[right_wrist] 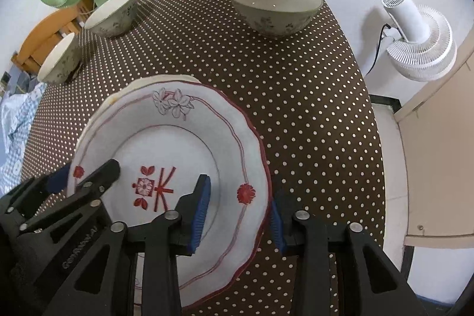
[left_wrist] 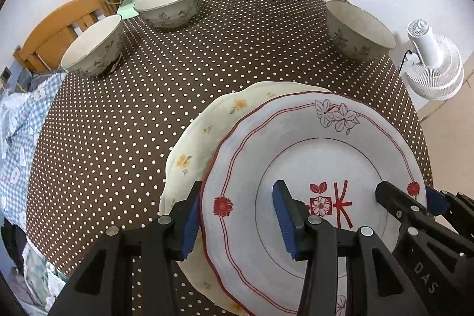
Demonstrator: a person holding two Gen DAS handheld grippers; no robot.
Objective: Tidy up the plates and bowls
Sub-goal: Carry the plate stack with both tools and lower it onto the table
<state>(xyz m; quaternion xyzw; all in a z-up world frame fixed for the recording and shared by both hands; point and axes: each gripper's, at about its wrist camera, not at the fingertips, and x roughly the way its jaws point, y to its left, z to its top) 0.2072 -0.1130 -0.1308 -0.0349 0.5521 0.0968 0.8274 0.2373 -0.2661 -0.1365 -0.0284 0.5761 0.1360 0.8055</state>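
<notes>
left wrist – above the desk (left_wrist: 124, 114), steeply down along its tongs, close over the red-rimmed plate's (left_wrist: 311, 156) left edge | right wrist – same pitch, close over its right edge | shared: plate, bowls, far wall

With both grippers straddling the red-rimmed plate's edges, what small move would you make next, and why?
Probably slide the red-rimmed white plate left to centre it: it overhangs the cream yellow-flowered plate beneath. The left gripper and right gripper straddle opposite rims.
</notes>
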